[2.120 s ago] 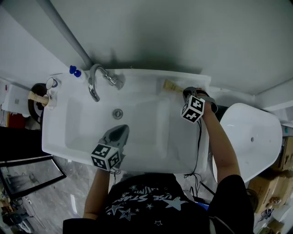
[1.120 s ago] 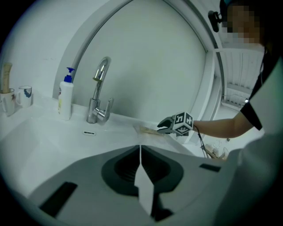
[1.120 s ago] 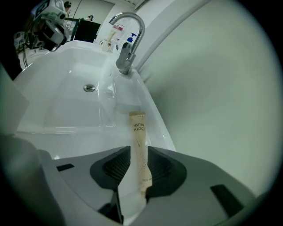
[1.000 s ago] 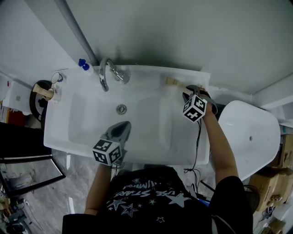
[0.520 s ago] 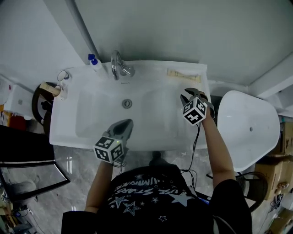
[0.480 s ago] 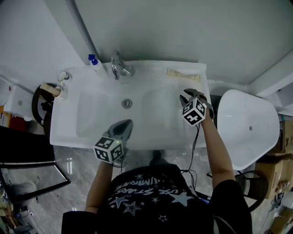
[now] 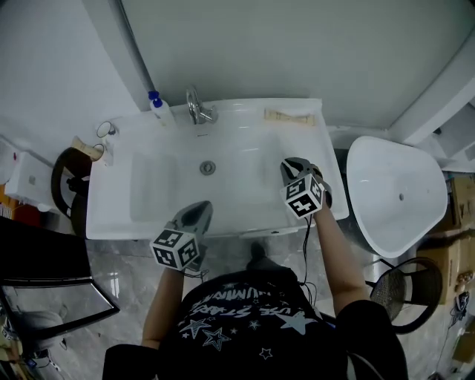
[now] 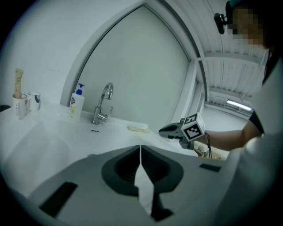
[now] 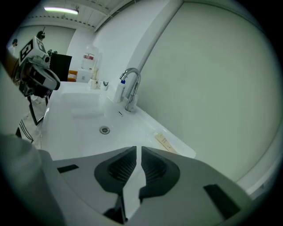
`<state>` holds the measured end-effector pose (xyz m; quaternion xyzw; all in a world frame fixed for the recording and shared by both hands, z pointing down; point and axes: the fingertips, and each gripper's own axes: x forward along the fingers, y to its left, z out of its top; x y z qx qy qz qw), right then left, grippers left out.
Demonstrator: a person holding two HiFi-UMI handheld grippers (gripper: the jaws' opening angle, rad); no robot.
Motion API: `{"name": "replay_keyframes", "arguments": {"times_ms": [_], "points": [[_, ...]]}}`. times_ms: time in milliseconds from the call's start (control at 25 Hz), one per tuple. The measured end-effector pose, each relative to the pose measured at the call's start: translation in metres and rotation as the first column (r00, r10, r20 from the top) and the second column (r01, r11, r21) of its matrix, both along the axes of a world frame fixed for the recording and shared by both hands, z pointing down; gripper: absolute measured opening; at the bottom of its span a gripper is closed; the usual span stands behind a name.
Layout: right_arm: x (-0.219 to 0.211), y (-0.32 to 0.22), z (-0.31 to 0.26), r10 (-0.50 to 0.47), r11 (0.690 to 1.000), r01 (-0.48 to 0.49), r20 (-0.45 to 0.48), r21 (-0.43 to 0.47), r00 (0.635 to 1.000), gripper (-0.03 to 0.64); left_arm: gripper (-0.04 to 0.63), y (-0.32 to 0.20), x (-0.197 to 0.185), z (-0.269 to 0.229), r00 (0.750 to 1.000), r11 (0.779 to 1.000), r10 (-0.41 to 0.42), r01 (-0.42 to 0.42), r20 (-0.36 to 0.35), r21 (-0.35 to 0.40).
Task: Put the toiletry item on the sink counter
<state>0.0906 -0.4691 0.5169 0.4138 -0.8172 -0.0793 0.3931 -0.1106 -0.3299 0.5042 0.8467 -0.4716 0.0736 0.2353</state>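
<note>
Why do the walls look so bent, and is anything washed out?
Left and right gripper views: fisheye lenses bow the grey wall's straight edges, corners go black. Head view: the white ceramic sink is nearly washed out. Right gripper view: a ceiling strip light glares.

A: What is the flat pack (image 7: pixel 288 116) at the back of the sink (image 7: pixel 237 148)?
B: I can't tell. Its print is too small to read.
A: And the bottle (image 8: pixel 76 103) by the tap (image 8: pixel 100 114)?
B: Its label is too small too.
A: What stands in the cup (image 8: pixel 18 107)?
B: Something tall and tan, too small to name. The black thing (image 7: pixel 37 234) is cut off by the left edge
</note>
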Motion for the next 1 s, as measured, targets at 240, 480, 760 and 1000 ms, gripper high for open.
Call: {"name": "replay_keyframes", "arguments": {"times_ms": [240,480,760,1000], "points": [[-0.026,0.041,-0.012,0.012,1.0,-0.013,0.084,0.008,0.996,0.016,0.02,0.028,-0.008,-0.001,1.0,0.999,0.03,-0.03,-0.007,0.01],[-0.048,0.089,-0.01,0.038,0.999,-0.037,0.14,-0.006,0.989,0.014,0.02,0.065,-0.022,0.001,0.998,0.998,0.059,-0.059,-0.007,0.013],[-0.078,0.153,-0.005,0.058,0.998,-0.051,0.18,-0.043,0.982,0.015,0.021,0.112,-0.041,0.0,0.996,0.995,0.094,-0.094,-0.007,0.015],[-0.103,0.203,-0.006,0.071,0.997,-0.06,0.216,-0.057,0.974,0.014,0.02,0.149,-0.059,-0.004,0.994,0.994,0.109,-0.108,-0.008,0.031]]}}
